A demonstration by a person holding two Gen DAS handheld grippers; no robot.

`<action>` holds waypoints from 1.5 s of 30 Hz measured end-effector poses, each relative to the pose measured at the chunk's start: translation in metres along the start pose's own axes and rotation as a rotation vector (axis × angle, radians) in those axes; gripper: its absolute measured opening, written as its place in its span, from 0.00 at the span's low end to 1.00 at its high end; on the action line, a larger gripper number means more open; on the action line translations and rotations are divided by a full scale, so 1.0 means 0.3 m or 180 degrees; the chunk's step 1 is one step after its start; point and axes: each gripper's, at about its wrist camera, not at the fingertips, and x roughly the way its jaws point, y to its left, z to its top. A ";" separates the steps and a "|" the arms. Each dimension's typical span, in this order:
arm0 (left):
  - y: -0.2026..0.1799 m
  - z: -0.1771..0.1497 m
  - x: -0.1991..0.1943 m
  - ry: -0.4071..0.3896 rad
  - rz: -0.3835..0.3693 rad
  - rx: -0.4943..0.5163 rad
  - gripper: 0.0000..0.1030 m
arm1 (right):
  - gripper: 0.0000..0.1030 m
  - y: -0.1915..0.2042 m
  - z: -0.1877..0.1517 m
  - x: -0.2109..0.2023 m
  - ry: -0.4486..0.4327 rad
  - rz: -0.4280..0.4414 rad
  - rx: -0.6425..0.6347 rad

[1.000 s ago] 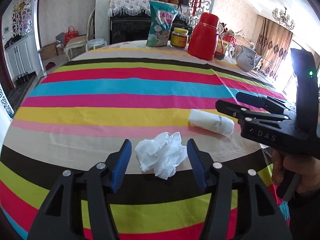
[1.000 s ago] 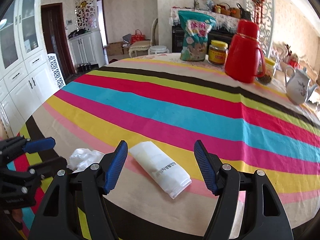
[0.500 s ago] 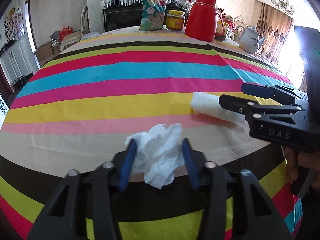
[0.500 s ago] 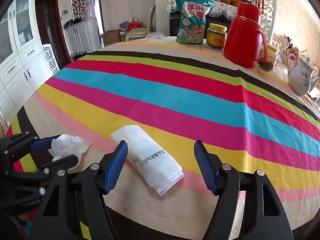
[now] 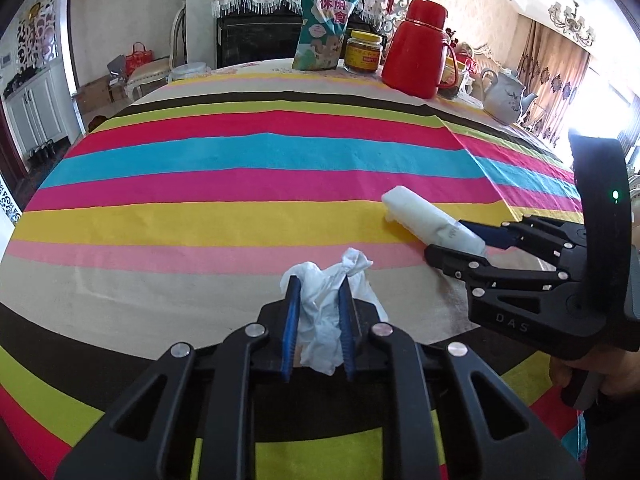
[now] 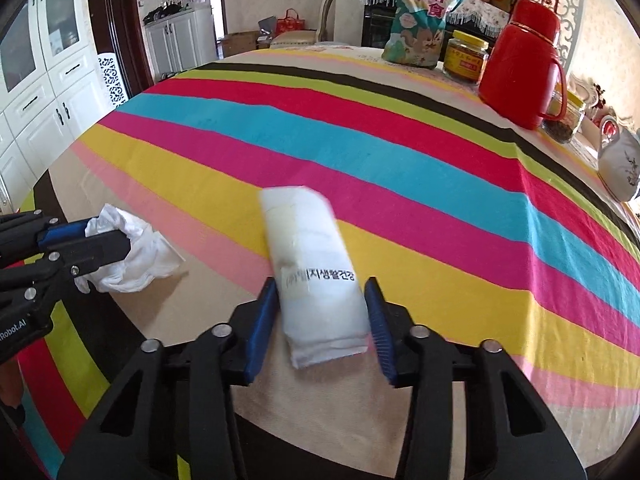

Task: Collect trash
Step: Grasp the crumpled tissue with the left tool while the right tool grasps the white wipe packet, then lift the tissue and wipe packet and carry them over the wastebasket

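Two pieces of trash are being gathered at once from the near part of the striped table (image 5: 240, 184). The left claw (image 5: 318, 312) is closed tight on the crumpled tissue (image 5: 326, 304): the blue pads are pressed into its folds, and loose paper is seen sticking out above and below them. The right claw (image 6: 320, 316) is set astride the white packet (image 6: 316, 276), which lies on the cloth with its printed end nearest the camera. Its jaws have just been closing, with the packet between them; the pads are seen at the packet's two sides, about touching, but a firm squeeze cannot be confirmed, since the packet is not visibly pinched.

For the step to be done well, the right squeeze should be finished before anything is lifted, with the pads kept square across the packet's width, not slipped toward its near end, where the soft wrapper would probably fold and slide out. The cloth should be kept out of the jaws. The tissue is light and limp, so the left grip need only be held as it is; a straight upward lift is likely enough.

Both claws are pointed steeply down toward the table and away from the person, side by side, the left beside the right and a little nearer the table's edge. Part of a hand (image 5: 576, 368) is seen on the right tool's handle. The red flask (image 5: 418, 48), snack bag (image 5: 324, 24) and jar (image 5: 362, 52) stand well apart at the far edge.
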 end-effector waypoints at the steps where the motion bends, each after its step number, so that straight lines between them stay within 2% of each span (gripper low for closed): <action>1: 0.000 0.001 -0.002 -0.0002 -0.0006 -0.0005 0.16 | 0.36 0.005 -0.001 0.000 0.0000 -0.0002 -0.0017; 7: 0.014 0.005 -0.019 -0.0035 -0.0025 -0.0044 0.16 | 0.33 0.029 0.009 -0.024 -0.0052 0.0065 -0.0062; 21: 0.045 0.025 -0.092 -0.0203 -0.0025 -0.0144 0.16 | 0.33 0.056 0.053 -0.151 -0.0349 0.0110 -0.0012; 37: 0.111 0.044 -0.269 -0.0554 0.0131 -0.0314 0.16 | 0.33 0.129 0.098 -0.354 -0.0846 0.0057 0.0045; 45: 0.186 -0.030 -0.406 -0.0712 0.0227 -0.0502 0.16 | 0.33 0.186 0.095 -0.418 -0.0984 0.0062 0.0054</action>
